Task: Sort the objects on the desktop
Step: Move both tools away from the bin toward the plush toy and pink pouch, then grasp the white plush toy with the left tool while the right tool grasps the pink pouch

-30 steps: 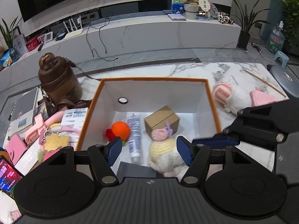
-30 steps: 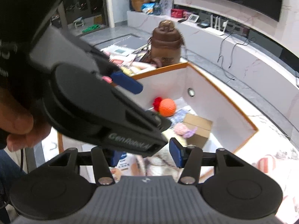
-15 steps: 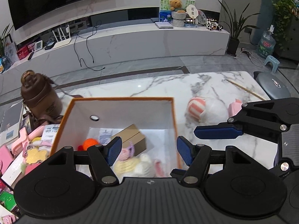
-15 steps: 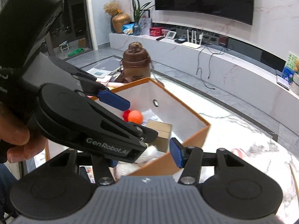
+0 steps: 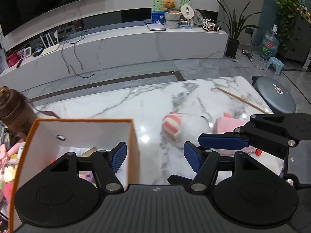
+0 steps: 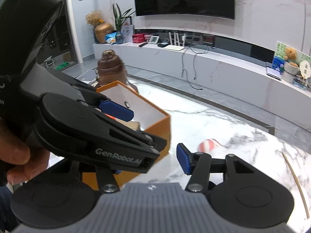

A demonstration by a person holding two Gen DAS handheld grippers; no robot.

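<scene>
My left gripper (image 5: 155, 159) is open and empty, hovering over the right wall of the orange box (image 5: 134, 136) and the marble table (image 5: 116, 104). Only a corner of a cardboard carton and paper show inside the box. A white plush toy with a pink-striped hat (image 5: 184, 128) lies on the marble right of the box, beside a pink object (image 5: 227, 125). My right gripper (image 6: 150, 165) is also open and empty; its blue pad (image 5: 223, 141) reaches in near the plush. In the right wrist view the left gripper's pad (image 6: 116, 107) covers part of the box (image 6: 155, 120), and the plush (image 6: 208, 143) lies ahead.
A brown bottle (image 5: 11, 108) stands behind the box's left corner, with pink clutter at the far left edge. A thin wooden stick (image 5: 243, 101) lies at the table's far right. A grey round stool (image 5: 276, 95) sits off that edge. A hand (image 6: 13, 159) holds the left gripper.
Both grippers have moved right, from above the box's inside to its right wall and the bare marble. The cream plush, orange ball and tube in the box have slipped out of view.
</scene>
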